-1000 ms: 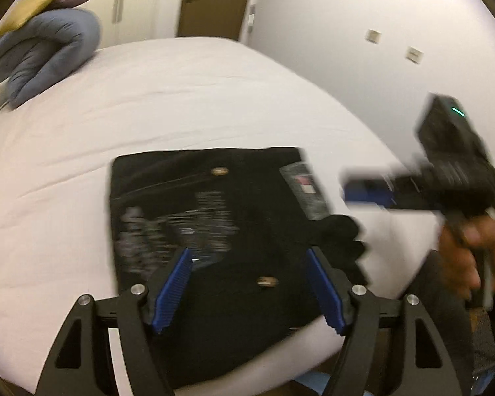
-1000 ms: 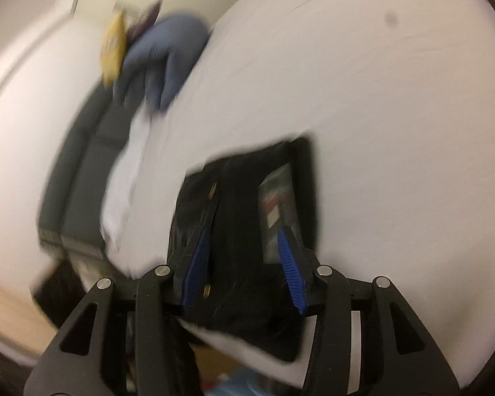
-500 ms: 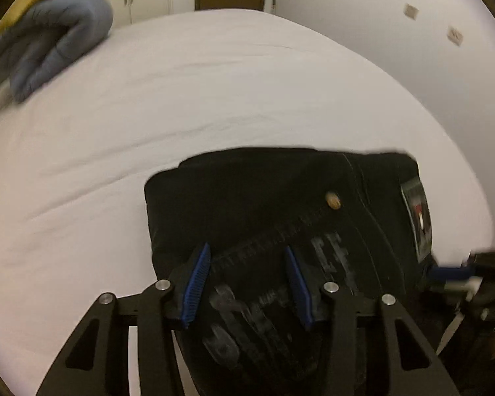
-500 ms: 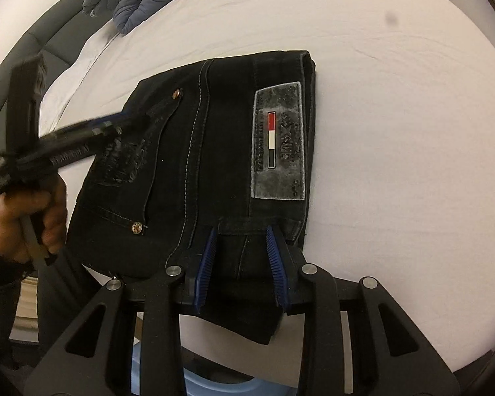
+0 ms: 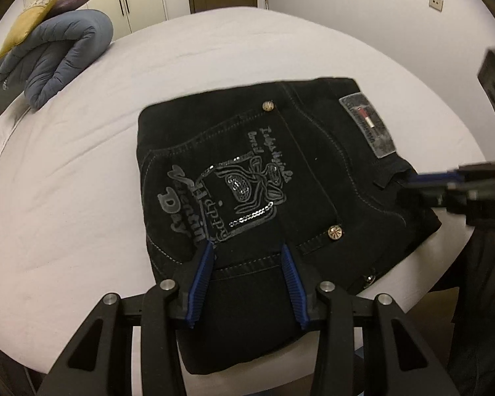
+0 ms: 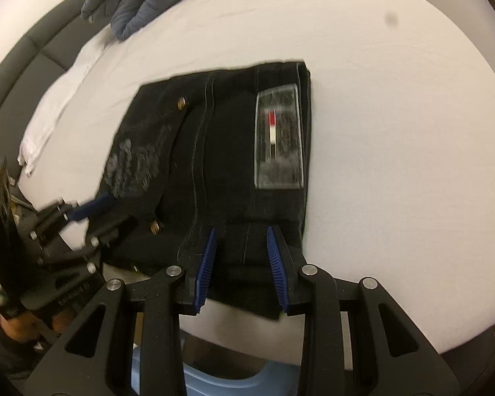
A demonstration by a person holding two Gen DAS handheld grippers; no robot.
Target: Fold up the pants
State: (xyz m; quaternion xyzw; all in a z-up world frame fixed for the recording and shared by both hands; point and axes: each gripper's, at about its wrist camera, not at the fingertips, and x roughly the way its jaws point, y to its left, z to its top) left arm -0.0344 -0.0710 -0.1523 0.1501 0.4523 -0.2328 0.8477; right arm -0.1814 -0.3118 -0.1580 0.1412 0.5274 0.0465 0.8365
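Duvet: at far left we see a rolled blue-grey duvet [image 5: 54, 54] with a yellow cushion [image 5: 33, 6] on top.
Bed: a white sheet [image 5: 82, 171] covers it.
Pants: our black pants [image 5: 247, 178] lie folded in a compact stack near the bed's front edge, grey patch [image 5: 368, 125] up.
Left gripper: our left gripper [image 5: 247, 257] is closing over the near left edge; cloth lies between its jaws, grip unclear.
Right gripper: our right gripper [image 6: 242, 247] straddles the near right corner, jaws partly apart; we cannot tell whether they pinch.
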